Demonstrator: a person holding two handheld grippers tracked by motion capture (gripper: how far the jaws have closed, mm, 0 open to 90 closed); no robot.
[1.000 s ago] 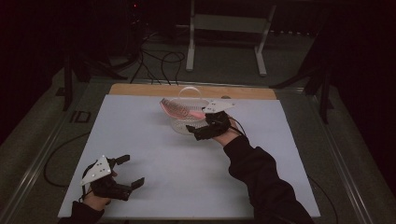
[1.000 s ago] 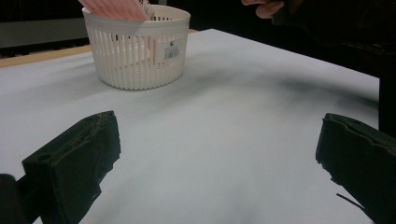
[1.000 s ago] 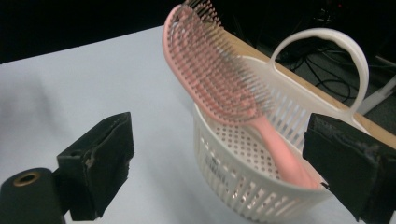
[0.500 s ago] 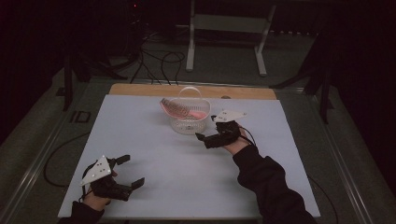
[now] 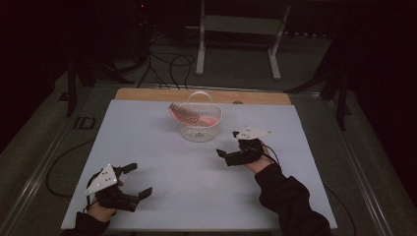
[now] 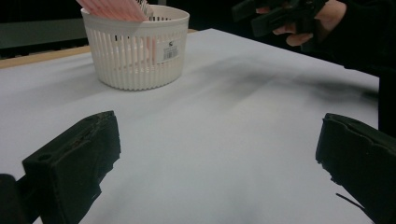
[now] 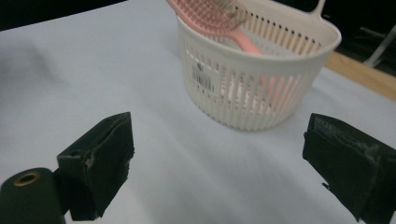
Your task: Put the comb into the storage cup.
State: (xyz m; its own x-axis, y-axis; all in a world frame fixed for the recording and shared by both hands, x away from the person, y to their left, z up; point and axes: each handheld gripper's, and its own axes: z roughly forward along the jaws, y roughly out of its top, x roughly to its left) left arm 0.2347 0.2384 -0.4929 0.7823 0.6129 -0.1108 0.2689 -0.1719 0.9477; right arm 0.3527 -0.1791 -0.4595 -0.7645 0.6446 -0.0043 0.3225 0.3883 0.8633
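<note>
A pink brush lies tilted in the white slotted basket, its head jutting over the rim away from the right gripper, its handle sloping down inside. The right gripper, near the basket, gapes wide and empty; the left gripper, well apart from the basket, likewise. The basket stands on a pale grey table in a dark room.
</note>
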